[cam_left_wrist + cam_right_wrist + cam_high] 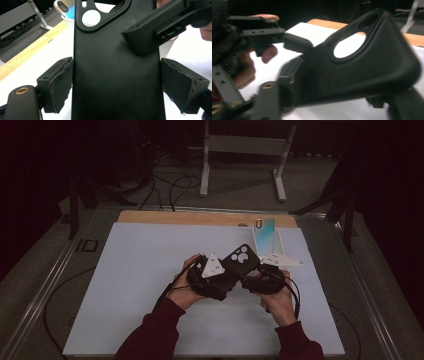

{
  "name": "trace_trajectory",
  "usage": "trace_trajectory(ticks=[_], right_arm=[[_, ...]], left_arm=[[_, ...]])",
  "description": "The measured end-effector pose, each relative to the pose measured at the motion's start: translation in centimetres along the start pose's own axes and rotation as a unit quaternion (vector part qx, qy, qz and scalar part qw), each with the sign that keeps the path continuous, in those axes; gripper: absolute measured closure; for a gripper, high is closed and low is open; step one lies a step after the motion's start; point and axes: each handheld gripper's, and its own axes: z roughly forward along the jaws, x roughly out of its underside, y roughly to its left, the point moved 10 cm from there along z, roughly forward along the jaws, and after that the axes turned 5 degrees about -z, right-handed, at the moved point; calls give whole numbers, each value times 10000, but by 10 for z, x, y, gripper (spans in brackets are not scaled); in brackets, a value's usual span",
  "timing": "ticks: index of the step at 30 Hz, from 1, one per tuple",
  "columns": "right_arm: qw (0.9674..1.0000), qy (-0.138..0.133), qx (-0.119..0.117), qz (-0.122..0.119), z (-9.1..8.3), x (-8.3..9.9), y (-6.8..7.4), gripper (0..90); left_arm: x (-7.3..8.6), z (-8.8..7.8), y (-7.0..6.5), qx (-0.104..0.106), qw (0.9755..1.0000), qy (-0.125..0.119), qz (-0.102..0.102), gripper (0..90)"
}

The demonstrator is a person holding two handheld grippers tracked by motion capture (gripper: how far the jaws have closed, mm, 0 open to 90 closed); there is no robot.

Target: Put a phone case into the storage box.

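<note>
Two tools on one black phone case [242,259] | left tool [116,82] clamps its edges | right tool [332,100] half-closed around its camera end, grip unclear | handover unfinished, case above desk [140,270].

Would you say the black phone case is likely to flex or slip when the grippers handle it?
The phone case looks thin and empty, so it is probably light and somewhat bendy. Its matte surface suggests fair grip against the left gripper pads. The camera cutout probably makes that end weaker.

You have one black phone case [241,259] held over the white mat [140,285], between your two grippers: the left gripper [227,279] and the right gripper [250,281]. Beyond the case, near the mat's far edge, stands one blue-backed phone [266,234].
</note>
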Motion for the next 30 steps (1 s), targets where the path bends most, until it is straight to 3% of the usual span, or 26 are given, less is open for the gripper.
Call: trace_trajectory(ticks=[3,4,6,7,8,10,11,12,14,28,30], right_arm=[[9999,-35,-137,88,-1,-1,3,583],[9999,-35,-137,88,-1,-1,3,583],[9995,-37,-295,51,-2,-1,7,701],[9995,-23,-313,37,-3,-1,8,740],[9996,-14,-269,-8,-3,-1,7,793],[9994,-24,-340,-13,-3,0,8,790],[9997,1,-255,-61,-3,1,7,808],[9994,-17,-331,-47,-3,2,8,812],[9997,-33,-129,-228,-4,3,7,814],[9991,-76,-123,-388,-16,0,1,815],[9991,-73,-140,-398,-18,1,0,815]], left_arm=[[1,2,-2,29,10000,18,-9,149],[1,2,-2,29,10000,18,-9,149],[1,3,-4,22,10000,14,63,150],[-2,1,-5,-71,9998,-163,100,327],[-3,0,-4,-114,9998,-158,105,401],[-4,0,-4,-135,9997,-198,76,326],[-4,1,-3,-103,9998,-134,51,326],[-2,2,-3,-121,9999,-90,49,285],[0,3,-2,-48,10000,-37,-13,263],[6,-8,15,55,9994,-12,-354,147],[7,-10,16,187,9988,-15,-454,139]])
